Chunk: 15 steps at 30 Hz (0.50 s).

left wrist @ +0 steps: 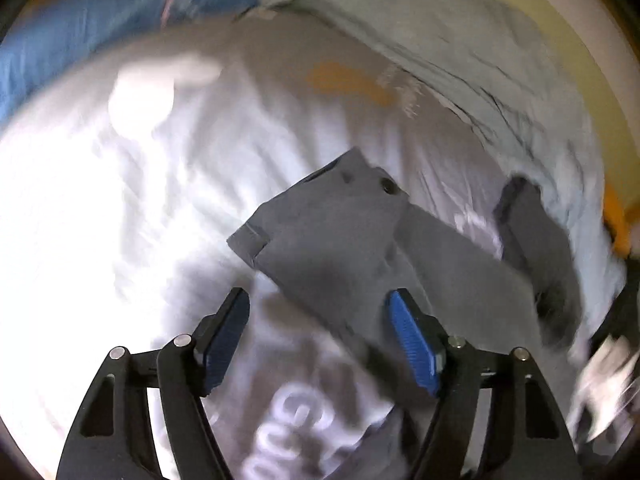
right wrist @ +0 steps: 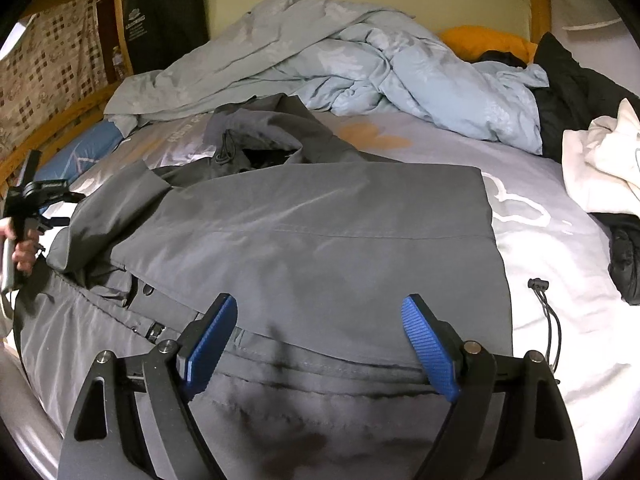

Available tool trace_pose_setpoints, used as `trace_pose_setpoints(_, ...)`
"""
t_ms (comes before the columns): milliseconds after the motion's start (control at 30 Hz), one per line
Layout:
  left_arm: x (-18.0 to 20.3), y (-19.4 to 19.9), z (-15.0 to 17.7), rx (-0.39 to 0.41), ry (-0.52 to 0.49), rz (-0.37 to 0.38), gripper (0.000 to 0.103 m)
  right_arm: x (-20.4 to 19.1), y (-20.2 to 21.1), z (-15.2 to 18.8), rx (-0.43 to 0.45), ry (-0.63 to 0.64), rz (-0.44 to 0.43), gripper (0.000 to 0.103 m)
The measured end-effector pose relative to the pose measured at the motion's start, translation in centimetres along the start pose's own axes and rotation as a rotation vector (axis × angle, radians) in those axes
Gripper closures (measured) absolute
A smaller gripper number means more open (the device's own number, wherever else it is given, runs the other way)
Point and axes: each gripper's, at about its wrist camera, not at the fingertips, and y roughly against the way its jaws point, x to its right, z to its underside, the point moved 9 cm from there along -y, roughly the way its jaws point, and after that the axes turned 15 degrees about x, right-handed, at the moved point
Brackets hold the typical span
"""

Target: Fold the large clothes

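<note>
A large grey jacket [right wrist: 312, 236] lies spread on the bed, one half folded over the other, its hood [right wrist: 260, 136] toward the far side. My right gripper [right wrist: 320, 340] is open and empty, just above the jacket's near hem. My left gripper [left wrist: 318, 336] is open and empty, above the bed sheet [left wrist: 100, 200] with a grey sleeve [left wrist: 332, 232] of the jacket lying just ahead of its fingers. The left wrist view is blurred. The left gripper also shows in the right wrist view [right wrist: 28, 208], hand-held at the jacket's left edge.
A crumpled light-blue duvet [right wrist: 360, 64] lies across the far side of the bed. A cream garment [right wrist: 600, 160] and black clothing [right wrist: 568, 84] lie at the right. An orange pillow [right wrist: 484, 42] and a wooden bed rail [right wrist: 60, 132] border the bed.
</note>
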Motion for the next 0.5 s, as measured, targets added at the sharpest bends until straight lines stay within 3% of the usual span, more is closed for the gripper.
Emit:
trace_pose_setpoints(67, -0.7, -1.0, 0.1, -0.020, 0.083, 0.036, 0.032, 0.2, 0.1, 0.0, 0.005, 0.008, 0.011, 0.017)
trace_pose_setpoints(133, -1.1, -1.4, 0.0, -0.009, 0.119, 0.044, 0.040, 0.6, 0.2, -0.2, 0.008, 0.004, 0.017, 0.017)
trace_pose_setpoints(200, -0.3, -1.0, 0.1, 0.002, 0.085, 0.072, 0.072, 0.9, 0.3, -0.4, 0.013, -0.003, 0.020, 0.019)
trace_pose_setpoints(267, 0.7, -0.3, -0.1, 0.037, 0.020, 0.064, 0.090, 1.2, 0.2, -0.6, 0.013, -0.016, 0.025, 0.025)
trace_pose_setpoints(300, 1.3, 0.6, -0.3, 0.080, -0.019, 0.049, 0.093, 1.4, 0.1, -0.6, 0.010, -0.027, 0.026, 0.032)
trace_pose_setpoints(367, 4.1, 4.2, -1.4, 0.251, -0.136, 0.053, 0.094, 1.7, 0.0, -0.5, 0.000, -0.062, 0.025, 0.043)
trace_pose_setpoints(400, 5.9, 6.1, -1.7, 0.320, -0.177, 0.095, 0.094, 1.9, 0.0, -0.5, -0.007, -0.077, 0.023, 0.045)
trace_pose_setpoints(500, 12.3, 13.4, -0.6, 0.467, -0.296, 0.321, 0.094, 2.5, 0.2, -0.6, -0.008, -0.093, 0.041, 0.046)
